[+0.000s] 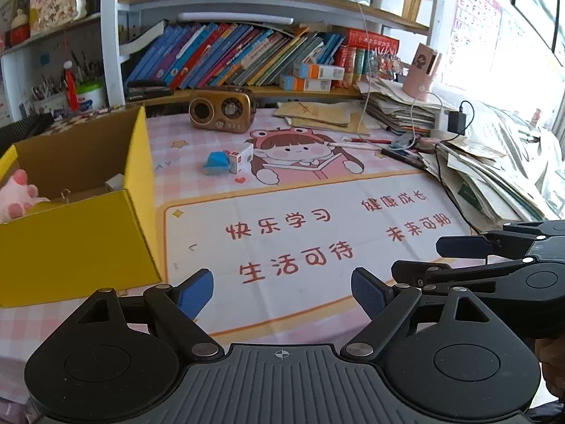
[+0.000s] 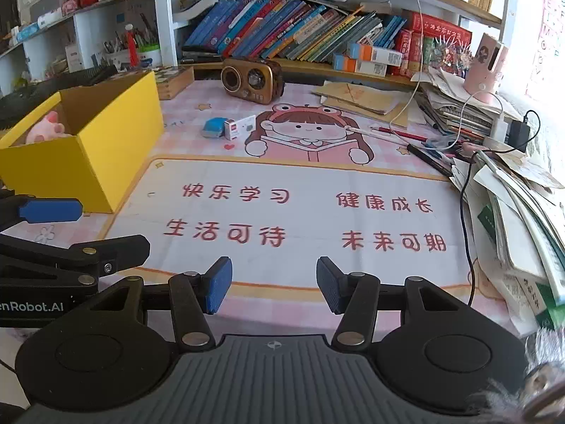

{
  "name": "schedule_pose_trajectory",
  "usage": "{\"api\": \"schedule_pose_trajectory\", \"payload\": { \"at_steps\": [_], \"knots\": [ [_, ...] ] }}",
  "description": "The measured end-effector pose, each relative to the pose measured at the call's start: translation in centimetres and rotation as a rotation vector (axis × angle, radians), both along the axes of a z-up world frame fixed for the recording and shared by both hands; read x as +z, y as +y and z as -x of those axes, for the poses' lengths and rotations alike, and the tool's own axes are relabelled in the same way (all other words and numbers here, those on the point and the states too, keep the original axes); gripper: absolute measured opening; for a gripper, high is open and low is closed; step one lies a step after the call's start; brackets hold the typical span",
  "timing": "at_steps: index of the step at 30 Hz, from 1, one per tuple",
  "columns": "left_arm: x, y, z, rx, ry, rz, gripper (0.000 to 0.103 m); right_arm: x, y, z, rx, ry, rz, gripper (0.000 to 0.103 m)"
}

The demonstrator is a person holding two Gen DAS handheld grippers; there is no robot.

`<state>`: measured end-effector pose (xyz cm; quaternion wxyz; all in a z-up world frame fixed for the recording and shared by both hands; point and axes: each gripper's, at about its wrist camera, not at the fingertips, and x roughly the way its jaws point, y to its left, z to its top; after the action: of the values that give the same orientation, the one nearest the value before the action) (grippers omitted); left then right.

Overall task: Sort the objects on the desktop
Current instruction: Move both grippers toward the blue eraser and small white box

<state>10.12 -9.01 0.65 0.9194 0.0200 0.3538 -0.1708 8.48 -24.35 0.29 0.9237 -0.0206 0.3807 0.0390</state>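
1. Jaws of my left gripper point(image 1: 282, 295) gape empty; my right gripper point(image 2: 274, 289) spreads narrower, also empty, above red Chinese lettering on the pink cartoon desk mat point(image 2: 300, 183).
2. "enRobot.AI" marks my left gripper's side.
3. Beyond, blue plastic toy point(image 2: 213, 128) touches small white red-labelled box point(image 2: 240, 127), right of open yellow cardboard box point(image 2: 106, 148).

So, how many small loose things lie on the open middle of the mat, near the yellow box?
2. A blue object and a small white box lie side by side, between the yellow box and the cartoon girl print. Others may hide inside the box.
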Motion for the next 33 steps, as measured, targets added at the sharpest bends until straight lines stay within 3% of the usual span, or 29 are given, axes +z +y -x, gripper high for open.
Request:
{"api": "schedule_pose_trajectory", "payload": {
  "at_steps": [10, 18, 33],
  "knots": [
    [-0.2, -2.8, -3.9, 0.052, 0.003, -0.041, 0.088, -0.8, -3.1, -5.1, 0.042, 0.033, -0.031, 0.051],
    [0.6, -3.6, -7.3, 0.149, -0.010, -0.050, 0.088, -1.0, -4.2, -9.1, 0.126, 0.047, -0.066, 0.051],
    [2.3, -3.1, -13.3, 0.302, -0.028, -0.097, 0.088, -1.1, -5.1, -18.5, 0.260, -0.014, -0.121, 0.056]
  ]
}}
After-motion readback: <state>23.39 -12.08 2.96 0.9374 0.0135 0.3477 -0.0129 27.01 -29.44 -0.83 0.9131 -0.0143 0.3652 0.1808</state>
